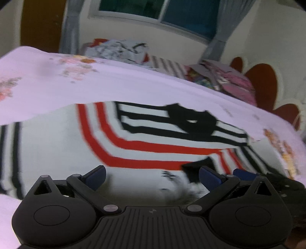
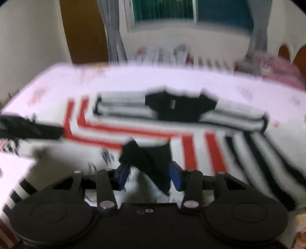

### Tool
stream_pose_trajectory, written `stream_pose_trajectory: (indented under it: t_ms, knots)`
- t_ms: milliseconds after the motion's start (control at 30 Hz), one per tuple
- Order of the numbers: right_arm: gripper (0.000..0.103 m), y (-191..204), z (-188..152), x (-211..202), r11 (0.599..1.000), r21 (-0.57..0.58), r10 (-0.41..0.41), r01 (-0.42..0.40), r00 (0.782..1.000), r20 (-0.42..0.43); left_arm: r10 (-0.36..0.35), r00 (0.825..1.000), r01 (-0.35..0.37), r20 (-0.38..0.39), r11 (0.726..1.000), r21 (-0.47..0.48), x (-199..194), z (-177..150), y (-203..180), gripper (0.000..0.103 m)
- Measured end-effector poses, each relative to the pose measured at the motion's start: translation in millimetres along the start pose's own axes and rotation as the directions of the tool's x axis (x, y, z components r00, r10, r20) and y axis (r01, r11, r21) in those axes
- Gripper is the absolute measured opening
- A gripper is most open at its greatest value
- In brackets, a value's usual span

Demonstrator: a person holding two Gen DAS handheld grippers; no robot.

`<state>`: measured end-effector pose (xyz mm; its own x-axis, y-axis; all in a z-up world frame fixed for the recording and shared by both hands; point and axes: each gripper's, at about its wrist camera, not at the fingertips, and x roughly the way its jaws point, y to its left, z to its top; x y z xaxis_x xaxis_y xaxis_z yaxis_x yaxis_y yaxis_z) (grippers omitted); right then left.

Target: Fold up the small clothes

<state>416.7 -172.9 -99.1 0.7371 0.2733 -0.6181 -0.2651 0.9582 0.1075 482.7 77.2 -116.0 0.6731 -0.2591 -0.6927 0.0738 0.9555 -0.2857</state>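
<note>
Right hand-held gripper [image 2: 149, 173] has jaws apart around the black hem [image 2: 151, 159] of the striped shirt [image 2: 191, 145] on the bed [image 2: 133, 80], left hand-held gripper [image 1: 152, 177] spread empty above it (blurry), so the fold may spring back.

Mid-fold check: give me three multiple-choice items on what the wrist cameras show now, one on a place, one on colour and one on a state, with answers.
1. Where on the striped garment does its black collar lie?
A. at the edge nearest the window
B. at the edge nearest the cameras
C. hanging off the bed

2. What colours are the garment's stripes?
A. blue and green
B. yellow only
C. red and black

3. How do the fingers of the left gripper stand?
A. shut on the collar
B. apart, with nothing between them
C. shut on the bedsheet

Answers:
1 A, the collar sits at the garment's far edge, toward the window.
2 C, red and black bands cross white cloth.
3 B, both fingers stand wide apart above the cloth.
</note>
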Motion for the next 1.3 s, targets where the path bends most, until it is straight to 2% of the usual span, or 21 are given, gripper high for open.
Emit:
stream_pose_trajectory:
  t_ms: [100,133,167,200,300,467,600,633,667,733,833,900,967,1033,1167,1267,1300]
  knots:
    - [0.039,-25,4,-31,0.995,0.093,-0.054,0.046,0.995,0.088,-0.081,0.996,0.080,-0.027,0.997,-0.011,18,-3,-16,0.102]
    - [0.039,-37,5,-42,0.990,0.118,-0.090,0.077,0.990,0.107,-0.106,0.993,0.105,-0.043,0.994,-0.012,26,-5,-23,0.091]
    - [0.039,-47,6,-50,0.985,0.134,-0.125,0.109,0.985,0.118,-0.117,0.991,0.117,-0.064,0.993,-0.016,34,-7,-29,0.065]
    - [0.039,-59,6,-60,0.977,0.152,-0.168,0.148,0.977,0.129,-0.121,0.988,0.120,-0.095,0.993,-0.023,44,-8,-34,0.058]
    - [0.038,-95,5,-82,0.947,0.220,-0.268,0.232,0.952,0.146,-0.125,0.982,0.116,-0.144,0.991,-0.070,69,-14,-43,0.057]
    - [0.038,-152,-12,-110,0.879,0.337,-0.390,0.336,0.915,0.105,-0.150,0.980,0.130,-0.128,0.980,-0.151,85,-12,-55,0.058]
    - [0.038,-180,-32,-120,0.834,0.427,-0.414,0.350,0.908,0.063,-0.120,0.983,0.108,-0.138,0.990,-0.093,95,-13,-67,0.057]
    - [0.038,-182,-35,-120,0.829,0.437,-0.412,0.349,0.910,0.055,-0.109,0.984,0.100,-0.140,0.993,-0.068,97,-13,-70,0.042]
    - [0.038,-184,-38,-119,0.826,0.443,-0.409,0.348,0.911,0.046,-0.098,0.985,0.092,-0.139,0.995,-0.043,96,-10,-72,0.005]
    - [0.038,-184,-40,-116,0.828,0.441,-0.400,0.346,0.916,0.033,-0.108,0.986,0.106,-0.125,0.994,-0.024,91,-4,-72,0.006]
    - [0.038,-183,-41,-112,0.836,0.436,-0.380,0.334,0.925,0.021,-0.051,0.999,0.051,-0.004,0.997,0.058,63,8,-69,0.006]
    - [0.038,-182,-40,-109,0.843,0.429,-0.366,0.324,0.930,0.016,-0.016,0.998,0.010,0.059,0.995,0.096,46,15,-61,0.006]
    - [0.038,-180,-39,-104,0.858,0.413,-0.341,0.307,0.940,0.009,0.021,0.998,-0.028,0.059,0.993,0.111,43,18,-50,0.006]
    - [0.038,-177,-38,-99,0.868,0.398,-0.325,0.298,0.946,0.000,0.048,0.999,-0.050,0.021,0.992,0.117,51,14,-42,0.006]
    - [0.039,-174,-41,-79,0.896,0.364,-0.255,0.254,0.966,-0.045,0.059,0.998,-0.055,-0.030,0.992,0.111,62,1,-37,0.006]
    - [0.037,-172,-45,-58,0.915,0.306,-0.232,0.264,0.963,-0.139,0.079,0.996,-0.074,-0.039,0.991,0.107,66,-9,-37,0.006]
    - [0.037,-172,-44,-57,0.919,0.298,-0.229,0.259,0.964,-0.131,0.078,0.996,-0.074,-0.035,0.992,0.104,65,-9,-36,0.009]
